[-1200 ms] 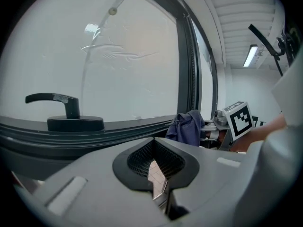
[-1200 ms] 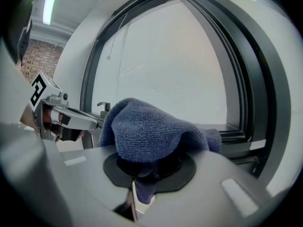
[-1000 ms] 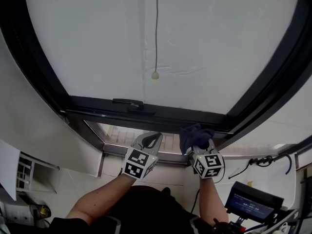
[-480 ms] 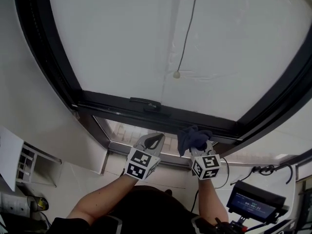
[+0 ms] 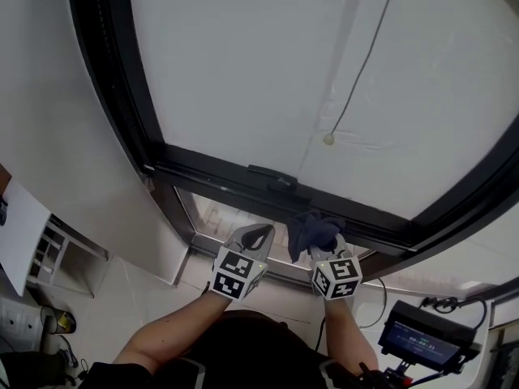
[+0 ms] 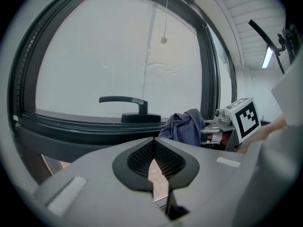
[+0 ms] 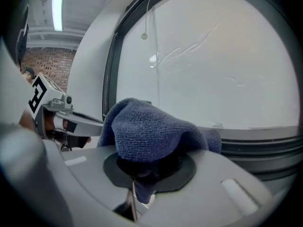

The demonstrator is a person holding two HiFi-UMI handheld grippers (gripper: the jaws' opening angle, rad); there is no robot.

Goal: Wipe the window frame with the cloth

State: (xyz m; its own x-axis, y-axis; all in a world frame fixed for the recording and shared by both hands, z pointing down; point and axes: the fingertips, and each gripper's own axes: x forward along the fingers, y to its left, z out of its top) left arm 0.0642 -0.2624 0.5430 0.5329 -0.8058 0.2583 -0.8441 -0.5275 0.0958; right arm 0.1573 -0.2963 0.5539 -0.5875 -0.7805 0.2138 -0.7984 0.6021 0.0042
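Right tool [image 5: 325, 248] is clamped on the cloth [image 5: 315, 228]. The cloth is dark blue with a looped terry nap, bunched into a rounded lump with no clear long axis. Most of it sticks out past the jaw tips toward the window. In the right gripper view a short tail hangs through the gap below the pads.

The cloth sits at lower centre of the head view, over the bottom rail of the window frame [image 5: 219, 177], just right of the handle [image 5: 274, 177]. Can't tell whether it actually touches the rail.

Left tool [image 5: 255, 235] has its jaws closed together with nothing between them. The black mesh-textured pads meet at the tips. It's just left of the right tool, near the same rail, below the handle.

The frame is a dark, matte, grooved profile running down from upper left, then along the bottom toward lower right. The handle is a black lever, long axis along the rail.

The opening is a flat white surface with faint creases. A thin cord [image 5: 363, 55] hangs over it, ending in a small round bead [image 5: 328, 138].
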